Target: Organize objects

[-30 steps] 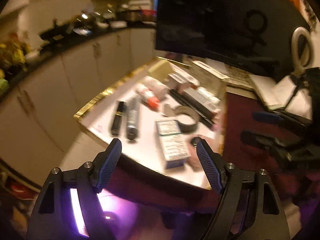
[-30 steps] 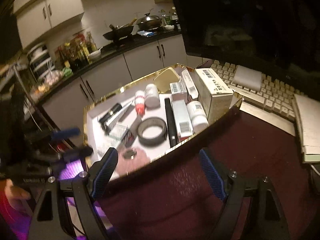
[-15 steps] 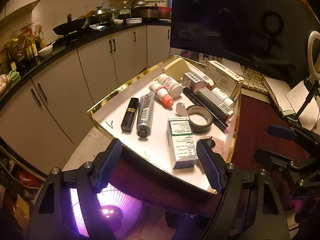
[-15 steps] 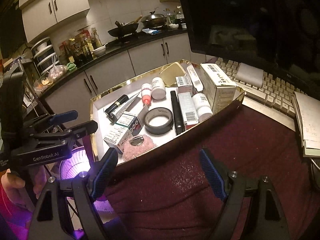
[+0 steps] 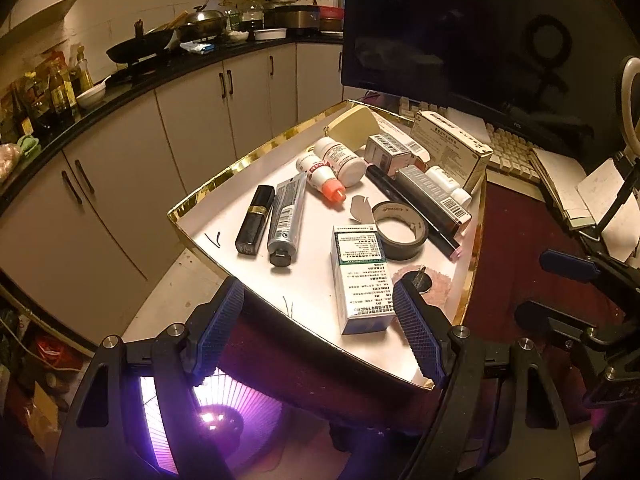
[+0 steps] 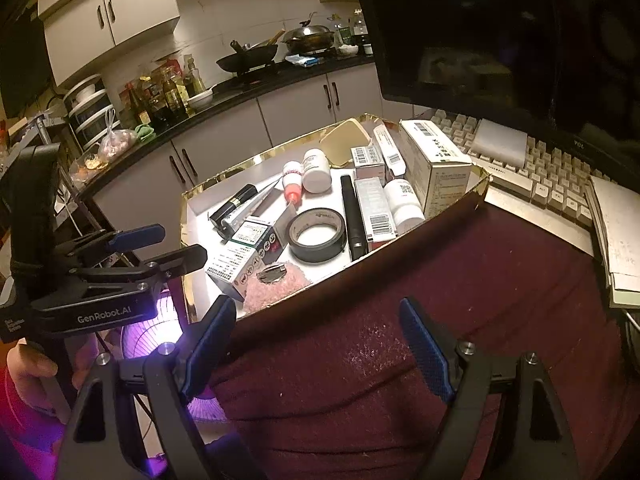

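Note:
A white tray with a gold rim [image 5: 208, 196] holds a black lipstick [image 5: 255, 220], a grey tube [image 5: 286, 220], two small white bottles [image 5: 322, 172], a roll of dark tape [image 5: 400, 230], a green-and-white medicine box [image 5: 362, 280], a pink pad [image 5: 434, 280] and several cartons. My left gripper [image 5: 320, 324] hovers open just short of the tray's near edge, nothing between its fingers. My right gripper [image 6: 318, 340] is open over the maroon cloth [image 6: 440, 288], on the near side of the tray [image 6: 400, 236]. The left gripper [image 6: 160, 246] also shows at the tray's left corner.
A dark monitor [image 6: 500, 32] and a beige keyboard [image 6: 540, 168] stand behind the tray, with papers [image 6: 616, 224] at right. A kitchen counter with pans and bottles [image 6: 248, 60] runs along the back. A purple-lit fan [image 5: 212, 416] glows below. A hand [image 6: 28, 364] holds the left gripper.
The left wrist view has turned a little and sharpened from a blur. In the right view the left gripper has come up beside the tray's corner. Both stay open; the tray's contents are unmoved.

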Tool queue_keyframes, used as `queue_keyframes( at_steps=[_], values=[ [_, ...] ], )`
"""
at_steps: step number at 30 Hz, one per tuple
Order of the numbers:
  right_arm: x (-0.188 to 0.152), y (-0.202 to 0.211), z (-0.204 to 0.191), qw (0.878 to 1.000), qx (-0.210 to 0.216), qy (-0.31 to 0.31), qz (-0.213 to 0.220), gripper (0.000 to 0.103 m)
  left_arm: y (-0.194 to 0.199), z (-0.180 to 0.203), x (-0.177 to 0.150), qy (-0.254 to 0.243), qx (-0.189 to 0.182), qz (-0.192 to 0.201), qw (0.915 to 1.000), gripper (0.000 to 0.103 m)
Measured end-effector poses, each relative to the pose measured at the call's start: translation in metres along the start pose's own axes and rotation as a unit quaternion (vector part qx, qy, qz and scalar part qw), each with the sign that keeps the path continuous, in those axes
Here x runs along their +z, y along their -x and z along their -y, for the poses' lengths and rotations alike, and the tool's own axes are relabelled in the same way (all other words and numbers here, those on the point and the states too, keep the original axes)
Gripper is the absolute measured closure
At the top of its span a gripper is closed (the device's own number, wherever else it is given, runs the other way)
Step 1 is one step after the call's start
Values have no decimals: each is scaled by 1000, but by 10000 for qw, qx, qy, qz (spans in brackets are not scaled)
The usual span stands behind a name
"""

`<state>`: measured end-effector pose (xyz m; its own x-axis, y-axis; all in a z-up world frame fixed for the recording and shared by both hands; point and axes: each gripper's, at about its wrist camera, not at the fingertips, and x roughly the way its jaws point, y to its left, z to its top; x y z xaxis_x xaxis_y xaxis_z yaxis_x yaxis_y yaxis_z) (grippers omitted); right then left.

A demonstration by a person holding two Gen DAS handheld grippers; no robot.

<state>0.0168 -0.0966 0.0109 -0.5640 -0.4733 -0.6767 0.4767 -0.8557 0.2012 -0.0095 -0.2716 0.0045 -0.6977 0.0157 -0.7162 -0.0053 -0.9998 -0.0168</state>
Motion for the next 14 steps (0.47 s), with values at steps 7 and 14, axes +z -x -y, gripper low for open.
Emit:
queue_keyframes(
  at_steps=[7, 14],
  values=[
    [-2, 0, 5, 10000, 18, -47, -5, 19, 4, 6, -3, -30, -623, -150, 9979, 24],
    [-5, 1, 11, 9999, 20, -132, -18, 19, 7, 14, -4, -162, -343, -98, 9992, 24]
  ],
)
